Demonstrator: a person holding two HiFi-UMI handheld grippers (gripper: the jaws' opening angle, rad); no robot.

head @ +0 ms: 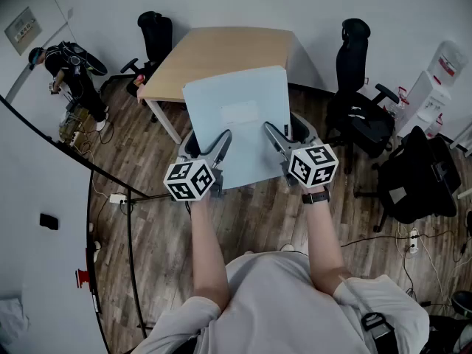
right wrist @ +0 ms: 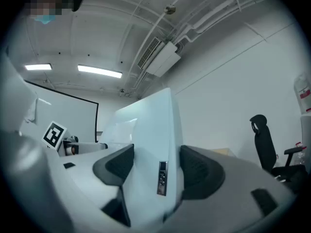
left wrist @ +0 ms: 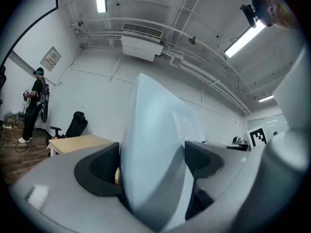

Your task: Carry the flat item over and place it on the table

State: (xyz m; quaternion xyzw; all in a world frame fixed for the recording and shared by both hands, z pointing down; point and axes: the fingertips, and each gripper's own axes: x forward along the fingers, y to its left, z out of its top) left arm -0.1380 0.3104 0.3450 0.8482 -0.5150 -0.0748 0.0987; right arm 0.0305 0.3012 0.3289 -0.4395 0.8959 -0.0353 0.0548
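Head view: pale blue flat rectangular panel [head: 236,120] held out level, on its way to the light wooden surface [head: 221,50].
Both the left tool [head: 212,153] and the right tool [head: 282,144] clamp its near edge, one toward each corner, probably to keep it flat; it hangs over the wood-plank floor [head: 243,220], its far edge toward the surface. Left gripper view: dark pads [left wrist: 97,171] press the panel from either side. Right gripper view: jaws closed on the edge beside a small port strip [right wrist: 162,177], sharing the load.

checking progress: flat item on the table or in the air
In the air: flat item clamped by left gripper and right gripper, floor beneath.
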